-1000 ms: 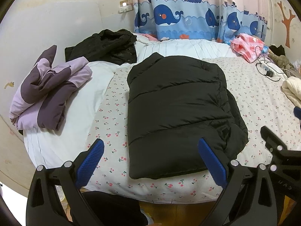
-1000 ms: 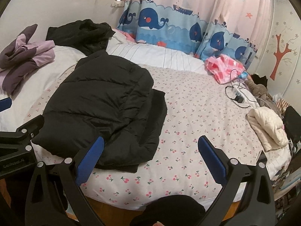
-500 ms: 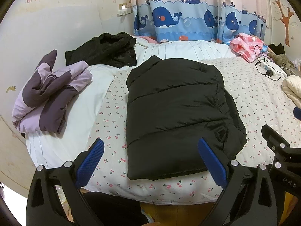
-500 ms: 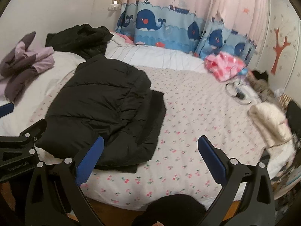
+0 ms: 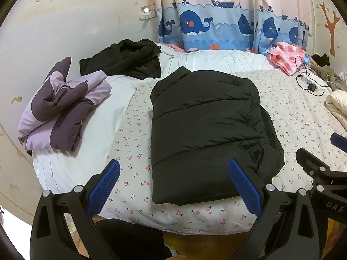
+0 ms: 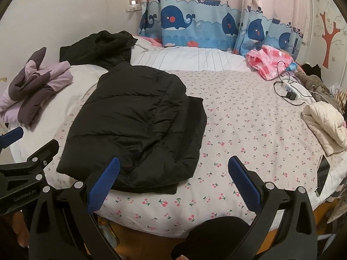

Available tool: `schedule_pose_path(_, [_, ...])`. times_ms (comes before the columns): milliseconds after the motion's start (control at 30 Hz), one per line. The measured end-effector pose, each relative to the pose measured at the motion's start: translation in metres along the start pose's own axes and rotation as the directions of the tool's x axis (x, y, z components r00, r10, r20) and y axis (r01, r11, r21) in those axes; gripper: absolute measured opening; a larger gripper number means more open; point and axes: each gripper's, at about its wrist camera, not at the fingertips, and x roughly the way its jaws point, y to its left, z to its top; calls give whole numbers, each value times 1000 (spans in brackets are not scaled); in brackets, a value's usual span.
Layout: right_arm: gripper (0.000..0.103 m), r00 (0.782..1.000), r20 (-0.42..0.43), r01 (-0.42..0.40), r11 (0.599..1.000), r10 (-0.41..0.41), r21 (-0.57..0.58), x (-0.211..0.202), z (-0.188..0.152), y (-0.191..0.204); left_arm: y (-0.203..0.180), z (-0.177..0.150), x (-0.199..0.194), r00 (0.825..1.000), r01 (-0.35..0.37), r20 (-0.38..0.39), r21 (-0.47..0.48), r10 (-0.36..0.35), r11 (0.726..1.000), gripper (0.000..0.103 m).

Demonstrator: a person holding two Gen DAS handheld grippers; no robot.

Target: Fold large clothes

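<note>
Nearest me, my left tool (image 5: 173, 184) and right tool (image 6: 173, 182) both gape wide, gripping nothing. Just past them the folded black jacket (image 5: 206, 130) lies flat on the bed (image 6: 249, 130). Beyond it, a purple jacket (image 5: 63, 108) is heaped by the wall.

The left gripper (image 5: 173, 186) has glossy black plastic arms with silver round screws and ribbed blue finger pads (image 5: 104, 187). The right gripper (image 6: 173, 184) matches, its neighbour's frame printed "GenRobot.AI".

Black puffer jacket (image 5: 206, 130), cherry-print sheet (image 5: 292, 112), blue whale curtain (image 5: 216, 26), purple-and-lilac coat (image 5: 60, 106).
</note>
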Motion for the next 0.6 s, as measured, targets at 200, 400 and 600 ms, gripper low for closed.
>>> schedule_pose_path(200, [97,1000,-5,-3,1000,3,-1,0,-1,5,5,-1,0,1000,18,-9,-16,-18,1000,96])
schedule_pose_path(400, [97,1000,-8,-4,1000,4,-4,-2,-2,8,5,-3,-2,1000,26,-9,-16,-26,1000,96])
schedule_pose_path(600, [97,1000,-7,-5,1000,5,-3,-1,-2,8,5,-6,-6,999,35,-9,-20,-36,999,96])
